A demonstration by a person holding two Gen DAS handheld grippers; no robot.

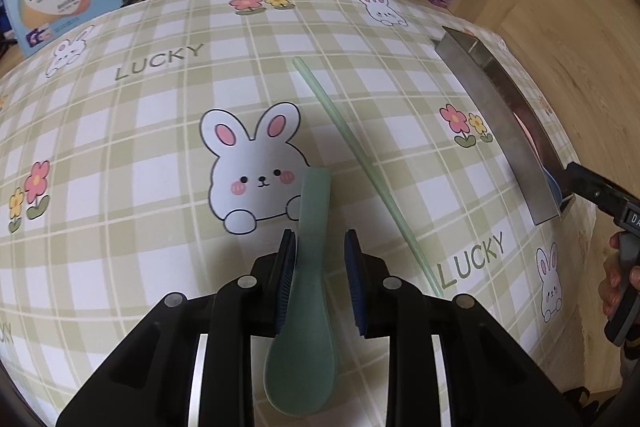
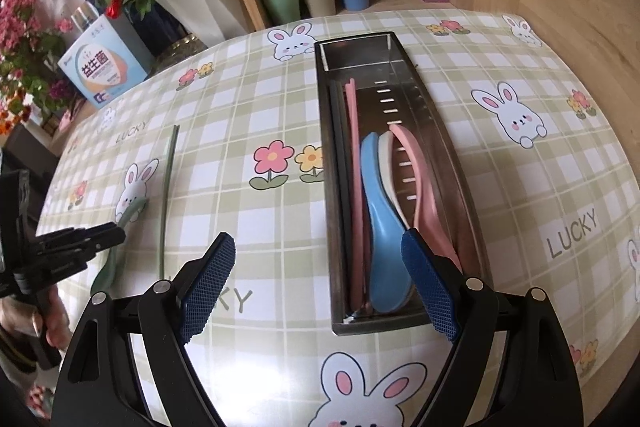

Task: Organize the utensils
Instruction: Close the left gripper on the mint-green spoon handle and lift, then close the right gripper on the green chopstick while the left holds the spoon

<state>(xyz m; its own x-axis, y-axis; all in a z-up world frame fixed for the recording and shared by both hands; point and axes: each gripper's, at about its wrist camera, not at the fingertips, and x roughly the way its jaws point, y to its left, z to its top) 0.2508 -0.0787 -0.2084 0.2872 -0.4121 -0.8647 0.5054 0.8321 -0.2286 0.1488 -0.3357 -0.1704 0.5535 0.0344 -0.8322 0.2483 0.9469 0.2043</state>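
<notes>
Right gripper point(image 2: 320, 283) wide open over steel tray point(image 2: 400, 325) (spoons inside)

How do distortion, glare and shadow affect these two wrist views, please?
Left wrist view: strong fisheye bulge curves the tablecloth and bends the green chopstick; dark vignette at the corners; the green spoon stays sharp, with a soft shadow under it. Right wrist view: the same bulge bows the metal tray; mild glare on its far wall; soft, even light, no hard shadows.
</notes>
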